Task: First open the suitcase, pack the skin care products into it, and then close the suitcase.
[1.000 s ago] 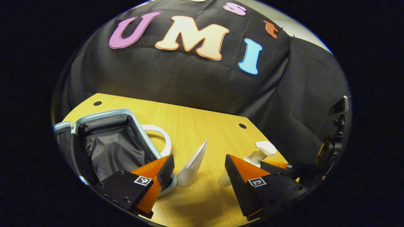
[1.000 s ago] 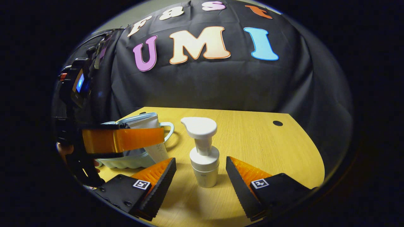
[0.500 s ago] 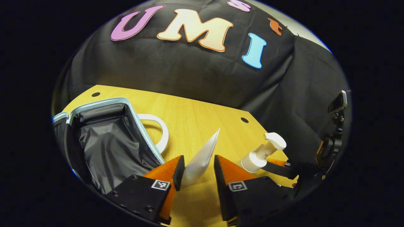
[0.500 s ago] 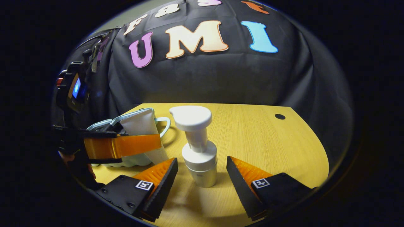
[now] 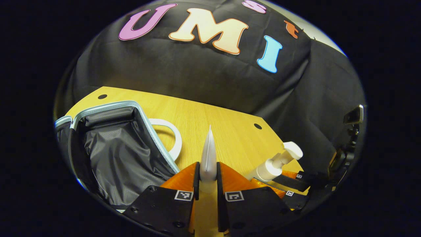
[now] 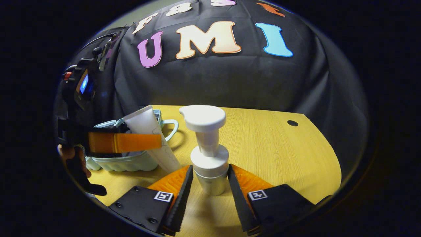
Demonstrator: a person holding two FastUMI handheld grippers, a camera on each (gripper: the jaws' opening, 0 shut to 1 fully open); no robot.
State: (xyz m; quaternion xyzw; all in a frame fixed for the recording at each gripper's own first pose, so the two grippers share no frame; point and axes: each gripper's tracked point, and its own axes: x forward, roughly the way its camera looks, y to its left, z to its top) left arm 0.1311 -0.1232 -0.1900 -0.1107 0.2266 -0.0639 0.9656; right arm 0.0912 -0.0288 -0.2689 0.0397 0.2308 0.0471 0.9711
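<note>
White tube (image 5: 208,154), pale-blue-trimmed suitcase (image 5: 108,107)

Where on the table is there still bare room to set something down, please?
The widest bare wood lies right of the pump bottle, out toward the table edge and its round hole. It is crowded on the left, where the open suitcase, its handle and the tube sit close.
</note>
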